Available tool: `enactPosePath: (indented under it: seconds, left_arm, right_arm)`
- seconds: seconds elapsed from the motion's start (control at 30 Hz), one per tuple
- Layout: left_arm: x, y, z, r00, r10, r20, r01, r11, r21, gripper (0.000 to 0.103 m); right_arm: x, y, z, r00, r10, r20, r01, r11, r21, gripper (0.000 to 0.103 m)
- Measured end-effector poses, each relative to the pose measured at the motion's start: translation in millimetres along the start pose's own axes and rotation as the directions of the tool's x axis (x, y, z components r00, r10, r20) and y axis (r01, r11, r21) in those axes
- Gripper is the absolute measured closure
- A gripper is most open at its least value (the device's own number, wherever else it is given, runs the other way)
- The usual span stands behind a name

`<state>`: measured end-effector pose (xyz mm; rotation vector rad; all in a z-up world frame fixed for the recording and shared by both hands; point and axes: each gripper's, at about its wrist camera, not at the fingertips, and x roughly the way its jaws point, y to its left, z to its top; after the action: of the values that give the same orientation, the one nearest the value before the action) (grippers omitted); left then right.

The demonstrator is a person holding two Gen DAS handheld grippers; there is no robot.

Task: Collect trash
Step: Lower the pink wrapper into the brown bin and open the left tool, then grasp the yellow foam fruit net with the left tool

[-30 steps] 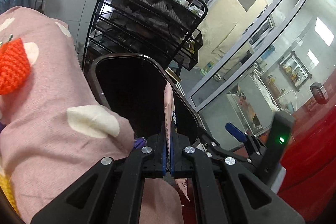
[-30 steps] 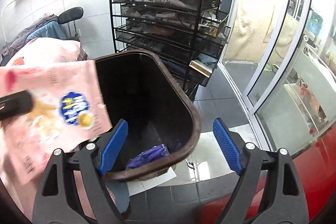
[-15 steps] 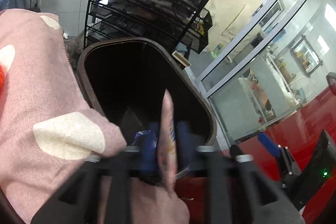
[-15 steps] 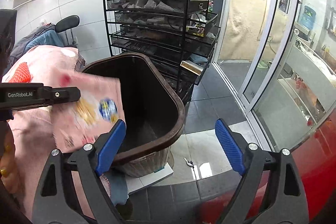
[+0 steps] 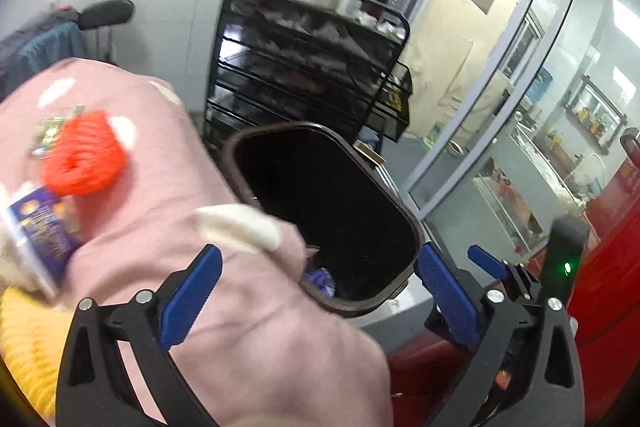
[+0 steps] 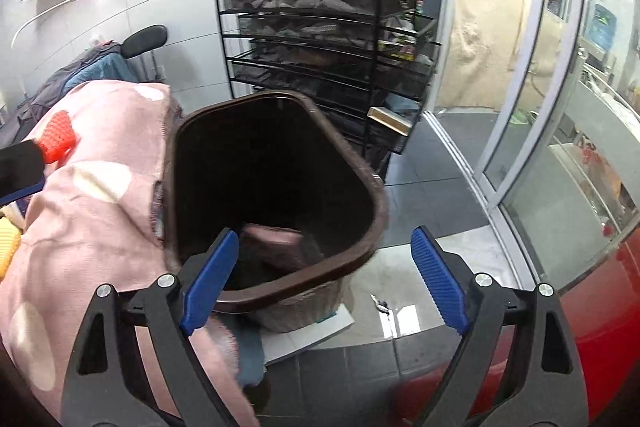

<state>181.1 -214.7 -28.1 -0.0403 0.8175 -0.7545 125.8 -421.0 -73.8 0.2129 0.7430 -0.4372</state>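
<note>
Pink wrapper [image 6: 276, 247] lies inside the brown bin [image 6: 372, 227], w/ purple trash [image 5: 320, 279]. Left gripper [image 5: 316, 291] fingers opening wide, nothing btwn them. Right gripper [image 6: 324, 279] fingers spread, empty, above bin's near rim.

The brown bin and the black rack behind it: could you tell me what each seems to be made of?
The brown bin looks like moulded plastic: a smooth, faintly glossy rim and inner wall, though its lower outside shows a woven, basket-like texture. The black rack appears to be metal wire with a matte dark coating: thin rods and mesh trays.
</note>
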Motion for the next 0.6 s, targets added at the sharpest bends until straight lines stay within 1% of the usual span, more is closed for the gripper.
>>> enactPosePath:
  seconds: [0.07,0.23,0.33,0.47,0.53,0.6]
  left_arm:
    - [-12.6,5.1,-6.6,1.0,0.007,0.021,-0.007,1.0,-0.005,0.005]
    - [-50.2,27.5,-24.9,0.993,0.079,0.086,-0.075,0.996,-0.056,0.005]
    - [-67.8,39.6,-33.2,0.988,0.114,0.103,-0.106,0.991,-0.081,0.005]
    - [-86.5,59.6,-46.2,0.979,0.181,0.093,-0.168,0.978,-0.124,0.005]
    - [-93.9,73.1,-53.9,0.973,0.222,0.065,-0.211,0.966,-0.148,0.005]
    - [-99.9,83.3,-61.6,0.969,0.243,0.045,-0.232,0.958,-0.17,0.005]
  right_arm:
    - [-1.7,8.8,-0.1,1.0,0.029,0.002,-0.029,0.999,-0.014,0.016]
    - [-9.6,31.7,0.3,0.995,0.098,0.018,-0.096,0.994,-0.051,0.016]
    - [-15.3,47.4,0.1,0.989,0.142,0.027,-0.14,0.987,-0.083,0.015]
    - [-22.0,67.4,-1.4,0.98,0.195,0.034,-0.19,0.974,-0.122,0.013]
    - [-25.1,76.9,-1.5,0.975,0.222,0.033,-0.215,0.966,-0.145,0.013]
    - [-28.6,87.8,-0.5,0.967,0.252,0.033,-0.243,0.955,-0.168,0.013]
